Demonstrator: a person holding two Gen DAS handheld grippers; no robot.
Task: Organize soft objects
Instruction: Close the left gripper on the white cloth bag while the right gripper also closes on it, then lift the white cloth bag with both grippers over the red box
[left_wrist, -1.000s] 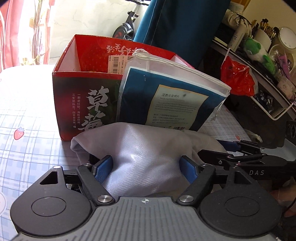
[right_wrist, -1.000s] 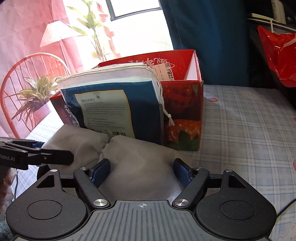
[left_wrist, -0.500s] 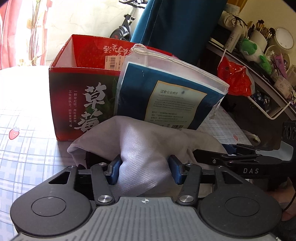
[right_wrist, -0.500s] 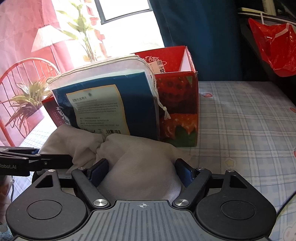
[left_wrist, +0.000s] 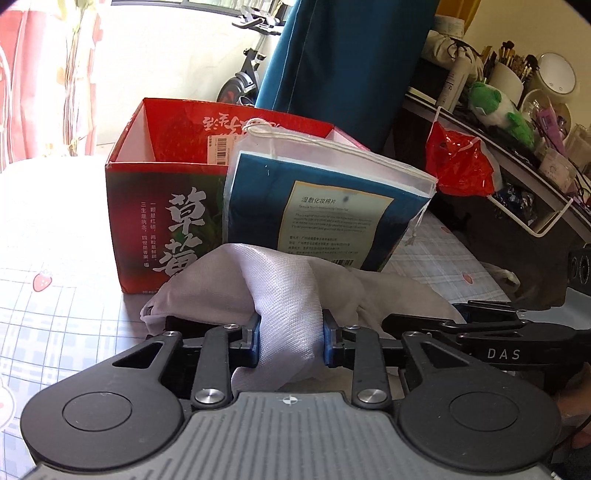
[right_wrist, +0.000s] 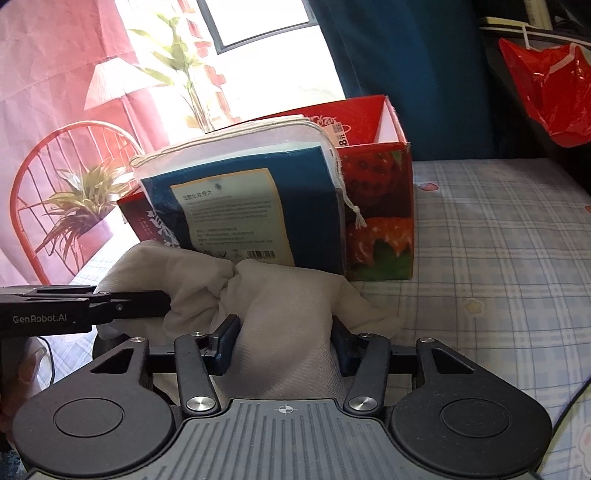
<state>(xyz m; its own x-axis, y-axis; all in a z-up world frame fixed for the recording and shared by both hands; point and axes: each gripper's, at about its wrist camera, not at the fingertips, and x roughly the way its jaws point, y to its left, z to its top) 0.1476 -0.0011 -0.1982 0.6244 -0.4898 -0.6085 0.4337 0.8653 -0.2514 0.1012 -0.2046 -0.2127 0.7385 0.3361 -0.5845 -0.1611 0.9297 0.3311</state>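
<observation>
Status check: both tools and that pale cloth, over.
Left tool and right tool just closed, pinching the pale woven cloth. Cloth bunched on the table. Blue drawstring pouch leans on the red strawberry box right behind.

Matte black bodies on both tools, each with a ribbed grey plate at the base bearing a small crosshair mark at its middle. Two broad rounded lobes either side of that plate, each with a shallow circular recess. Black linkage bars with triangular cut-outs, pinned by silver round-headed screws. Blue pads lining the inner faces of the black fingers on the left hand-held gripper (left_wrist: 291, 341) and on the right hand-held gripper (right_wrist: 284, 341). White lettering "DAS" along the side of the right tool as seen from the left wrist; "GenRobot.AI" in white along the left tool as seen from the right wrist. Thin dark cable trailing at the lower right edge.
</observation>
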